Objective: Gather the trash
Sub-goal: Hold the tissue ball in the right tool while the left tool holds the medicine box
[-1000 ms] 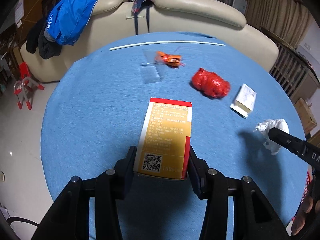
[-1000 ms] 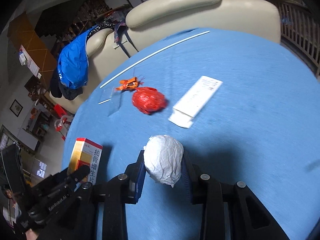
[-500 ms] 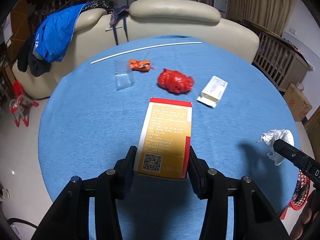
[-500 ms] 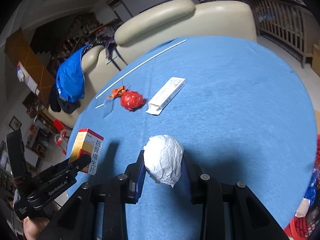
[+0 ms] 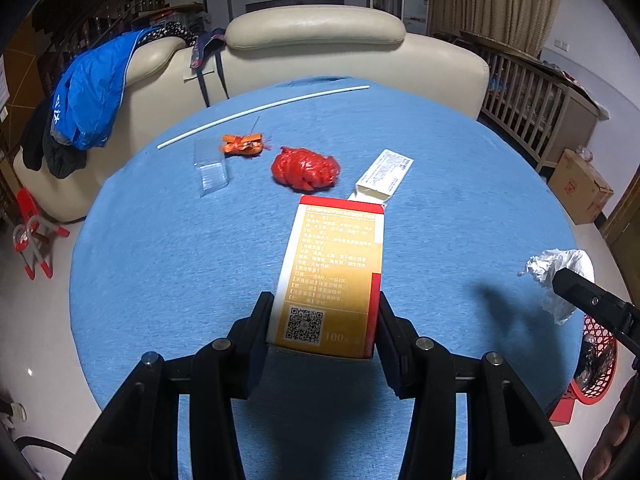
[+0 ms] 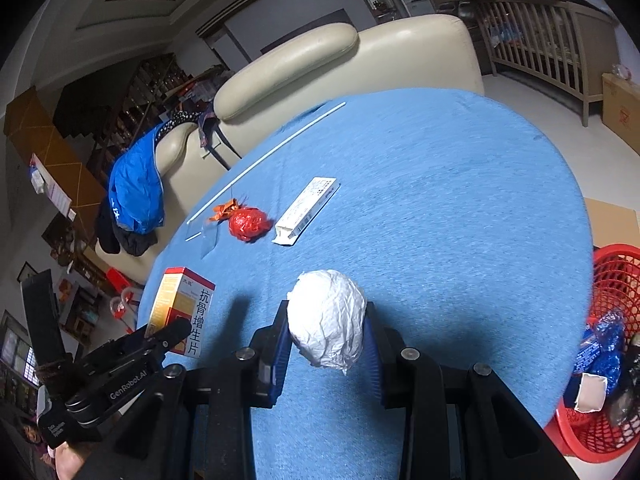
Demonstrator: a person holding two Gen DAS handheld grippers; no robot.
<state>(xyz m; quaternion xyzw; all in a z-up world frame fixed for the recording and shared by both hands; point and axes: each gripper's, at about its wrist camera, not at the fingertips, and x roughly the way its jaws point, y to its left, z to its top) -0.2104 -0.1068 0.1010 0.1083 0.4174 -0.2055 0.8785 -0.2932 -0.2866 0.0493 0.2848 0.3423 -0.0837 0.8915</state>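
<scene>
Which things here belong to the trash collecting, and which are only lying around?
For the job:
medicine box in left hand-held gripper
paper ball in right hand-held gripper
red bag
orange wrapper
white carton
red basket

Just lying about:
blue jacket
sofa

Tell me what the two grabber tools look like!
Both tools are black. The left tool has two chunky black fingers with round silver bolts. The right tool looks the same, but its finger pads are ribbed and blue. White letters on the left one's side read "GenRobot.AI". A bare hand peeks out beneath it.
</scene>
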